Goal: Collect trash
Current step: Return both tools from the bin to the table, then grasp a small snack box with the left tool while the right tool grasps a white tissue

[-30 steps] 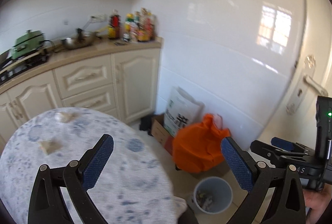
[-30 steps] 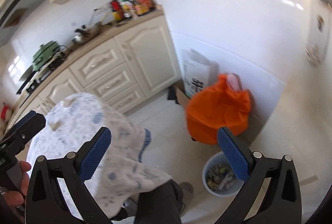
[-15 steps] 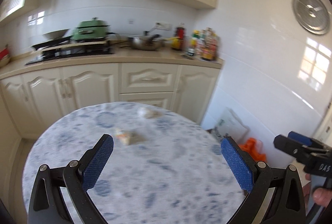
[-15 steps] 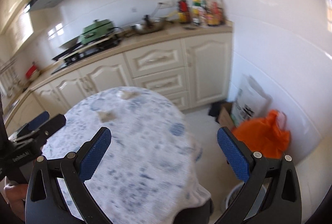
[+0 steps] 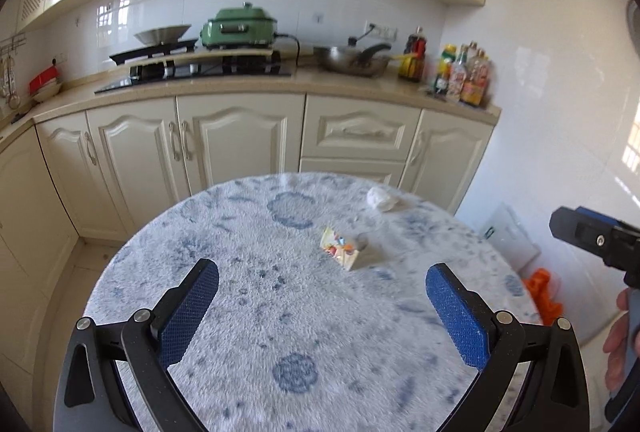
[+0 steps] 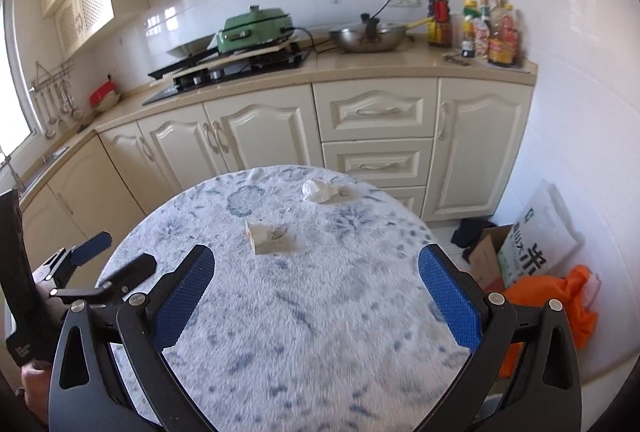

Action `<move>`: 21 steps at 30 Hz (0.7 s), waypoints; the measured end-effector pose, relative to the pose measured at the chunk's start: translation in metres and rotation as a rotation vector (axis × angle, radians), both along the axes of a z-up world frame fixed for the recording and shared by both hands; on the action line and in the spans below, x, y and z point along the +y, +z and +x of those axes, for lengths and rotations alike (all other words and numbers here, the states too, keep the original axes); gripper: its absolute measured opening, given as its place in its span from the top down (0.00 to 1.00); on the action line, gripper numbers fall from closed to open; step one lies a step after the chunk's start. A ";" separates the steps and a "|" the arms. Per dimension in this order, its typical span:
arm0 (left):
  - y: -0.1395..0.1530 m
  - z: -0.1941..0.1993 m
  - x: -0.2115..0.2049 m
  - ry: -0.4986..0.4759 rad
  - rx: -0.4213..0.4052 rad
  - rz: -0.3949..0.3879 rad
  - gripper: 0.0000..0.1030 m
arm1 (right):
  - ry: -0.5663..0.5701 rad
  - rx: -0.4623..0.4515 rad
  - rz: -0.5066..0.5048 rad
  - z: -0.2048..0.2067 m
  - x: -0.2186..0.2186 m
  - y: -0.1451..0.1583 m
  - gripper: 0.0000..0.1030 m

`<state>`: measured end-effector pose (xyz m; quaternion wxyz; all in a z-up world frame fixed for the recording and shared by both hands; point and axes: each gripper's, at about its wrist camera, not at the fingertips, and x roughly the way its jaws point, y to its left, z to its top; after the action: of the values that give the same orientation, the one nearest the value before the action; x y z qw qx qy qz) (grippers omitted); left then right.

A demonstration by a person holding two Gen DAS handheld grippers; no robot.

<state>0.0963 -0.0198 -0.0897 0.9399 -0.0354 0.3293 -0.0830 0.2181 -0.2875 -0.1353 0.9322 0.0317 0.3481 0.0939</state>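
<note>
A: From the left wrist camera we see our left claw (image 5: pixel 322 306) spread wide at the bottom of the frame, nothing between its blue pads (image 5: pixel 188 316), hovering above the round table (image 5: pixel 248 312) with its fuzzy blue-and-white cover.

B: And the trash?

A: A colourful snack wrapper (image 5: pixel 340 247) lies on the table just right of the frame's centre, beyond the pads. A crumpled white tissue (image 5: pixel 381 198) sits farther back, near the table's far right edge, apart from the wrapper. At the right edge of the frame our right claw (image 5: pixel 580 232) pokes in from the side; from this angle we cannot tell how it stands.

B: Now the right wrist camera.

A: Here our right claw (image 6: pixel 316 298) is also spread wide and carries nothing, low in the frame above the same table (image 6: pixel 320 332). The wrapper (image 6: pixel 269 235) shows its pale side just above and between the pads, a little left of centre. The tissue (image 6: pixel 318 191) lies above it, close to the far edge.

B: Anything at the sides?

A: At lower left our left claw (image 6: pixel 116 252) reaches over the table's rim, its fingers apart. At lower right, on the floor, we see an orange bag (image 6: pixel 560 304), with a cardboard box (image 6: pixel 486 252) and a white printed sack (image 6: pixel 536 244) just above it against the wall. Across the top run the cream cabinets (image 6: pixel 376 136), a green cooker (image 6: pixel 256 26) and a steel wok (image 6: pixel 370 38).
</note>
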 end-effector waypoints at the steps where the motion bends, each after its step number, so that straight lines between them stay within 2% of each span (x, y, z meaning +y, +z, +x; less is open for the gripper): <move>1: -0.005 0.010 -0.005 -0.005 0.014 0.012 0.01 | 0.005 0.013 0.002 0.010 0.000 -0.006 0.00; 8: -0.060 0.110 -0.042 -0.057 0.124 0.121 0.01 | 0.010 0.103 0.029 0.077 -0.005 -0.050 0.00; 12: -0.086 0.158 -0.051 -0.082 0.180 0.149 0.01 | 0.020 0.144 0.033 0.113 -0.006 -0.073 0.00; 15: -0.100 0.186 -0.057 -0.104 0.210 0.142 0.04 | 0.026 0.171 0.023 0.136 -0.002 -0.088 0.00; 18: -0.109 0.206 -0.063 -0.153 0.248 0.092 0.27 | 0.030 0.186 0.002 0.156 0.005 -0.100 0.00; 21: -0.108 0.218 -0.069 -0.182 0.227 0.082 0.52 | 0.049 0.188 -0.003 0.181 0.017 -0.112 0.00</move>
<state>0.3140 -0.0886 -0.1982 0.8858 0.0239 0.4386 -0.1496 0.3996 -0.2707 -0.2470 0.8929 0.0307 0.4348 0.1126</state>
